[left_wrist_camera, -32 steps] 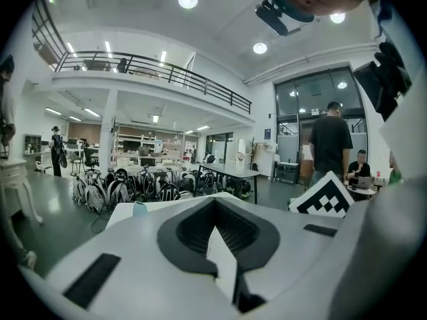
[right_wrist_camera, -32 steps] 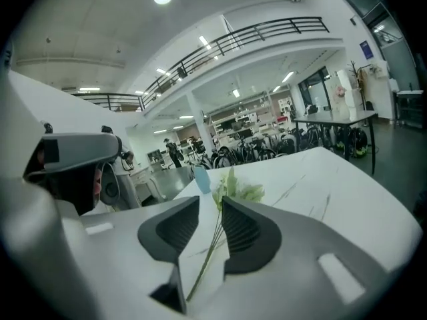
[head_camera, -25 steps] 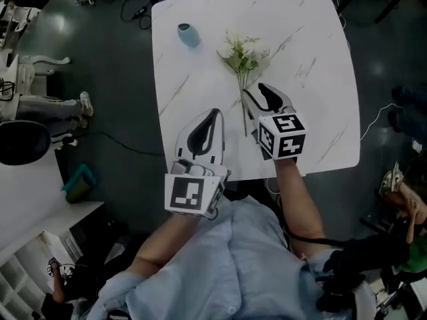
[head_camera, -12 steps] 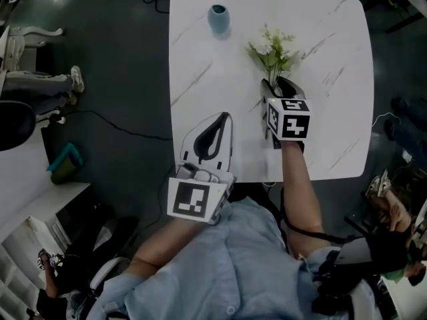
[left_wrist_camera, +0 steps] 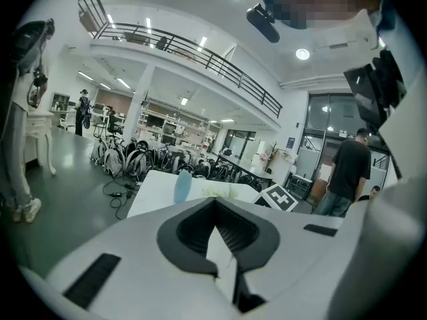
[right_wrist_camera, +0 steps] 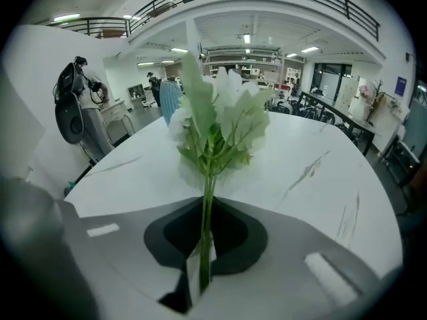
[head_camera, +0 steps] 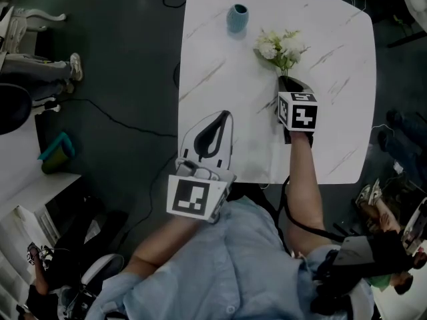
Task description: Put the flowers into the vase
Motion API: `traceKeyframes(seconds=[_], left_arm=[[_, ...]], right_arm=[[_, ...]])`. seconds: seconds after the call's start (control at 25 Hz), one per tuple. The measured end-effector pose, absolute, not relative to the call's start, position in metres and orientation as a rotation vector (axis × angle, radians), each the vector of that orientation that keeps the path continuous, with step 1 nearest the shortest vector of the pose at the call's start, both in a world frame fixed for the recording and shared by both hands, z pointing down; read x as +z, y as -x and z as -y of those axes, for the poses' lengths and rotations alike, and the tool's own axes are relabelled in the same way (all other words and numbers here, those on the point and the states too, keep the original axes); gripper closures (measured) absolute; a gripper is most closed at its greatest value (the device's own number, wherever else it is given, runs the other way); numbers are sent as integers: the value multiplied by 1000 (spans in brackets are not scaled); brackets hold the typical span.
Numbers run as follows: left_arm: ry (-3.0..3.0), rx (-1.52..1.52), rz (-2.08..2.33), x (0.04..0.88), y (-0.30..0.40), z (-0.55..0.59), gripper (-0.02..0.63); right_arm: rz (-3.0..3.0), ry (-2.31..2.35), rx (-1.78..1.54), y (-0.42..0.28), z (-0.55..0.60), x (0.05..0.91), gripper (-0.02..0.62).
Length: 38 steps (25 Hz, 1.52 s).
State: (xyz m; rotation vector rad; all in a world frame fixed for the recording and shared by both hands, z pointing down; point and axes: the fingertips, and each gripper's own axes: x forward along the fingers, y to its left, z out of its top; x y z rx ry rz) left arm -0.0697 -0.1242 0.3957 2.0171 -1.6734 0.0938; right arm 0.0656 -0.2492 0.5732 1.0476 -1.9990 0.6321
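Note:
A small bunch of white flowers (head_camera: 280, 47) with green stems lies on the white marble table (head_camera: 333, 112). My right gripper (head_camera: 287, 80) sits just below the blooms; its jaws have just been closing and are now shut on the stems. In the right gripper view the stems (right_wrist_camera: 205, 245) run up between the jaws of the right gripper (right_wrist_camera: 207, 202). The blue vase (head_camera: 237, 17) stands upright at the table's far left, apart from the flowers. My left gripper (head_camera: 222, 114) hovers over the near left of the table, shut, with nothing in it.
The table's left edge (head_camera: 181, 92) drops to a dark floor with cables. A black chair (head_camera: 13, 109) and a teal object (head_camera: 53, 153) are at the left. A person in a dark shirt (left_wrist_camera: 350, 172) stands beyond the table.
The right gripper has slid up along the stems toward the blooms, dropped lower, and closed on them. The left gripper has shifted a little over the table's near side.

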Motion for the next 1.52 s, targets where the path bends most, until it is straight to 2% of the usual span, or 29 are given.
traceKeyframes(seconds=[0.52, 1.0, 1.52], left_arm=[[-2152, -28, 1615, 363, 89, 97, 601], [-2294, -92, 1538, 321, 116, 75, 601], [-2198, -120, 1658, 335, 122, 109, 601]], right_arm=[[2276, -1183, 817, -34, 241, 463, 591], [2538, -1224, 727, 26, 237, 329, 591], [2793, -1056, 666, 62, 295, 288, 591]])
